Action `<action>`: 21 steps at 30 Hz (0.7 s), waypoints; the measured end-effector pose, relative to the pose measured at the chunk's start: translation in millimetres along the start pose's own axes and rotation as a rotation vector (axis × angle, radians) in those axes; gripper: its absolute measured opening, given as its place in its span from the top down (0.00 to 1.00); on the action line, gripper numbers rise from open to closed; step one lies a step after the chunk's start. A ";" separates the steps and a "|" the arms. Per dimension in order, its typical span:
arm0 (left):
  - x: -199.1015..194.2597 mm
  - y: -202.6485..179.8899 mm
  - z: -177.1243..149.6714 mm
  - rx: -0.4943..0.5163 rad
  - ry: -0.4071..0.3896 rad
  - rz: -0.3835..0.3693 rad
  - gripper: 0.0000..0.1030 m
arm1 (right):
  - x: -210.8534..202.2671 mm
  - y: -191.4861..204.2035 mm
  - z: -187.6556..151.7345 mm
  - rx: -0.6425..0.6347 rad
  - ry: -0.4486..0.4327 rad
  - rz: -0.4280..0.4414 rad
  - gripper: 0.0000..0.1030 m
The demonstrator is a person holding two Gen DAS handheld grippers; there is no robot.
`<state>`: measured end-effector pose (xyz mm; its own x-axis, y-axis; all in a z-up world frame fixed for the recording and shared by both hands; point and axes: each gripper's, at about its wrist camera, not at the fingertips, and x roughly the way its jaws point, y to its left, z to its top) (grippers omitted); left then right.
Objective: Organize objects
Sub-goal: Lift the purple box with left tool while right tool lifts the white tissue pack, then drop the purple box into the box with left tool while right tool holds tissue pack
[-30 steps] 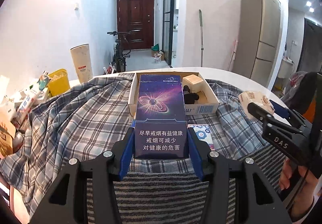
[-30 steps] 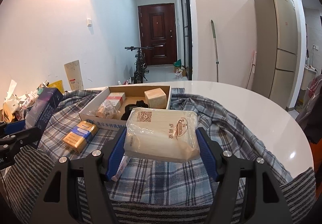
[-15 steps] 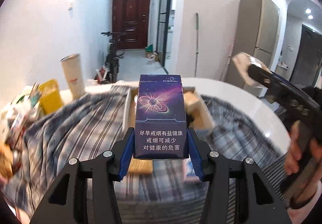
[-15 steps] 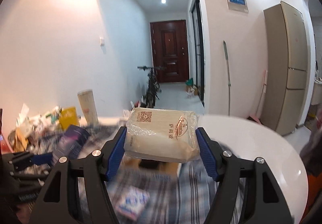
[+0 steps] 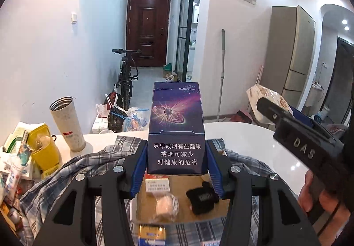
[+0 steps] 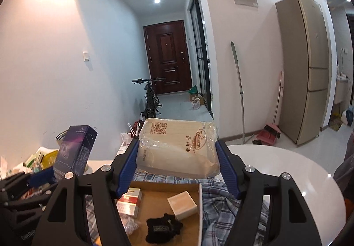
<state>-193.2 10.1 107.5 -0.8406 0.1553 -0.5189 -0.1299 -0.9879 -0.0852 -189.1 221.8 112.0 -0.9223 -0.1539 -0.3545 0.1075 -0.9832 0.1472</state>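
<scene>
Gripping the purple cigarette box (image 5: 177, 128) upright between the blue pads of my left gripper (image 5: 177, 166), I am holding it above the open cardboard box (image 5: 177, 212) lying on the plaid cloth (image 5: 73, 170). To the right, my right gripper (image 6: 177, 164) is clamping the plastic-wrapped cream packet (image 6: 179, 148) over that same cardboard box, where a black item (image 6: 163, 228) and a small beige block (image 6: 182, 201) are lying.

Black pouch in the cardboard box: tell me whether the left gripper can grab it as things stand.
Probably not. The left gripper is shut on the purple carton, so its jaws are occupied, though the black pouch lies uncovered just below.
</scene>
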 end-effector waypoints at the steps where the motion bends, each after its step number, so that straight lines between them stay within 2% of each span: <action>1: 4.4 2.6 -1.2 -0.006 0.000 -0.002 0.49 | 4.2 0.5 0.9 0.009 0.001 0.000 0.35; 4: 17.5 14.2 -9.5 -0.039 0.012 0.001 0.49 | 15.8 -0.9 3.4 0.041 0.000 0.008 0.35; 9: 37.6 21.7 -16.9 -0.026 0.057 0.008 0.49 | 30.0 6.3 -14.8 -0.027 -0.003 -0.015 0.35; 14: 56.9 27.1 -22.7 -0.015 0.108 -0.012 0.49 | 46.4 -2.5 -28.7 -0.003 0.065 0.010 0.35; 18: 89.7 32.8 -32.1 -0.048 0.157 -0.067 0.49 | 54.6 -2.8 -36.1 -0.041 0.070 -0.044 0.35; 21: 126.7 41.4 -48.5 -0.086 0.240 -0.069 0.49 | 62.4 2.6 -40.4 -0.099 0.064 -0.096 0.35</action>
<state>-279.5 -10.9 -3.0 -0.6815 0.2286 -0.6952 -0.1285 -0.9726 -0.1938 -231.4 205.7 53.0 -0.9049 -0.0619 -0.4212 0.0594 -0.9981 0.0190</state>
